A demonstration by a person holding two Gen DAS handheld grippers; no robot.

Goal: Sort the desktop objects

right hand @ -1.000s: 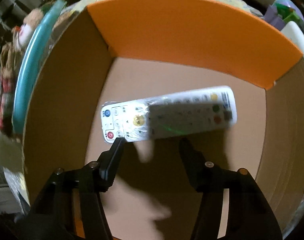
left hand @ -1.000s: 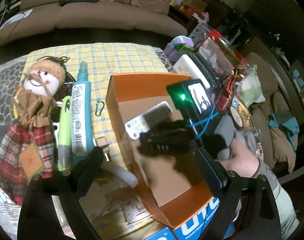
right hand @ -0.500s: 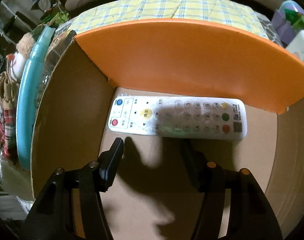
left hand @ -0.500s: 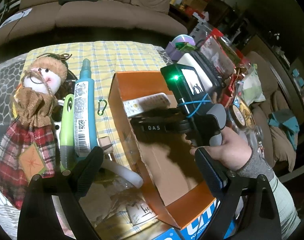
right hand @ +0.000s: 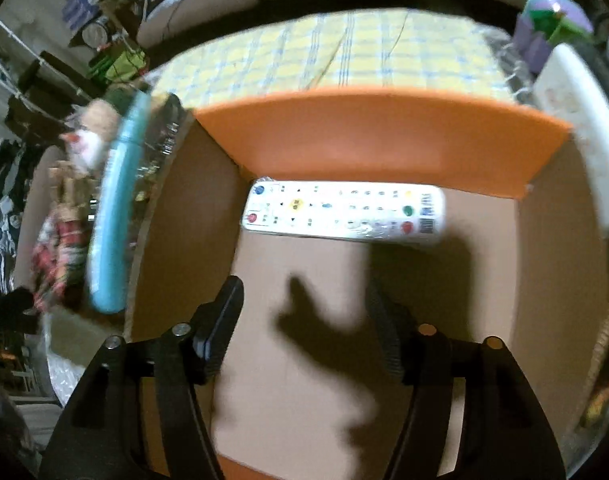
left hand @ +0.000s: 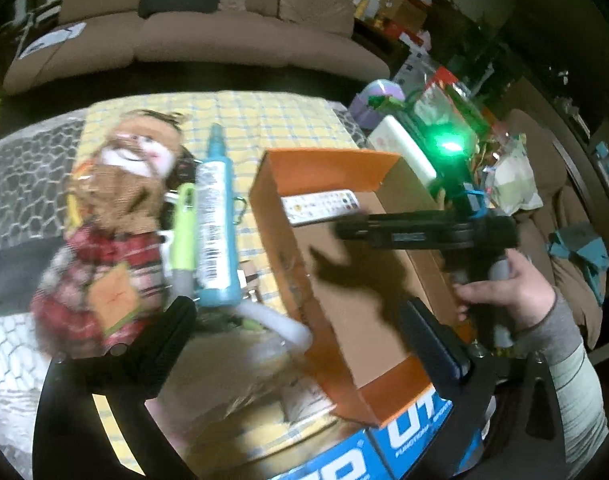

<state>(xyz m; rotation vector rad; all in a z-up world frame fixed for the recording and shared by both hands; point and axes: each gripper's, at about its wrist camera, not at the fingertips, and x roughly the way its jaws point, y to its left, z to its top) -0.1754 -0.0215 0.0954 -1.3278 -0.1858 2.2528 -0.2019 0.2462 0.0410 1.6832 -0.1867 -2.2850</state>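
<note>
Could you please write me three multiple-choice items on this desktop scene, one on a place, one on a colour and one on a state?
1. Where does the remote control lie?
A. on the checked cloth
B. inside the box, along its far wall
C. on the doll

2. What colour is the far wall of the box?
A. orange
B. purple
C. grey

3. How are the right tongs?
A. shut on the remote
B. shut on the bottle
C. open, empty

Key: B, it rests on the box floor beside the far wall; A, that wall is orange; C, its fingers stand apart, just opening, nothing between them.
</note>
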